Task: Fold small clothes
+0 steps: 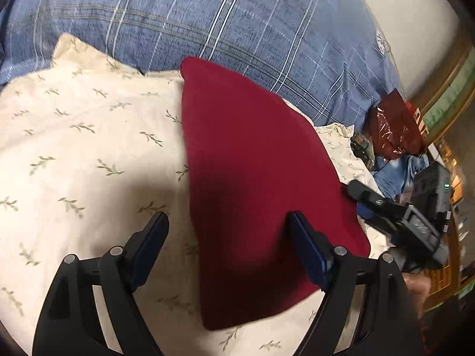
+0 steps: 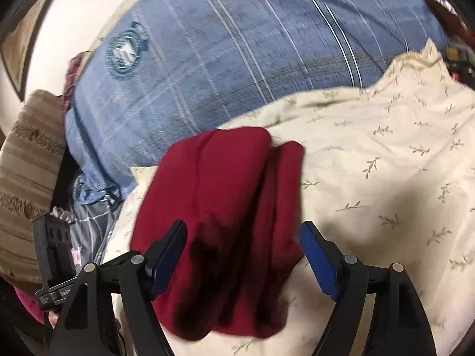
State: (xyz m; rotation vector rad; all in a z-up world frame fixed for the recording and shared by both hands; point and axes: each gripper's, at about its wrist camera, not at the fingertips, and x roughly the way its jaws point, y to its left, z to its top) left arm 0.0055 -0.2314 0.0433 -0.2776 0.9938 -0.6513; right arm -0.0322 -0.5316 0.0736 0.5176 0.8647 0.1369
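Observation:
A dark red garment (image 1: 252,178) lies flat in a long folded shape on the cream leaf-print sheet (image 1: 89,148). My left gripper (image 1: 228,225) hovers open over its near left edge, the right finger (image 1: 308,252) above the red cloth and the left finger (image 1: 148,246) above the sheet. In the right wrist view the same garment (image 2: 225,195) shows lengthwise folds. My right gripper (image 2: 242,228) stands open just above it, pads apart and not pressing on it. The right gripper (image 1: 400,216) also shows at the far right of the left wrist view.
A large blue plaid pillow (image 1: 207,20) lies behind the garment. Beyond the bed's right edge are a shiny red bag (image 1: 392,127) and blue denim (image 1: 400,169). A brown striped fabric (image 2: 26,178) sits at the left, and the left gripper's body (image 2: 53,255) is beside it.

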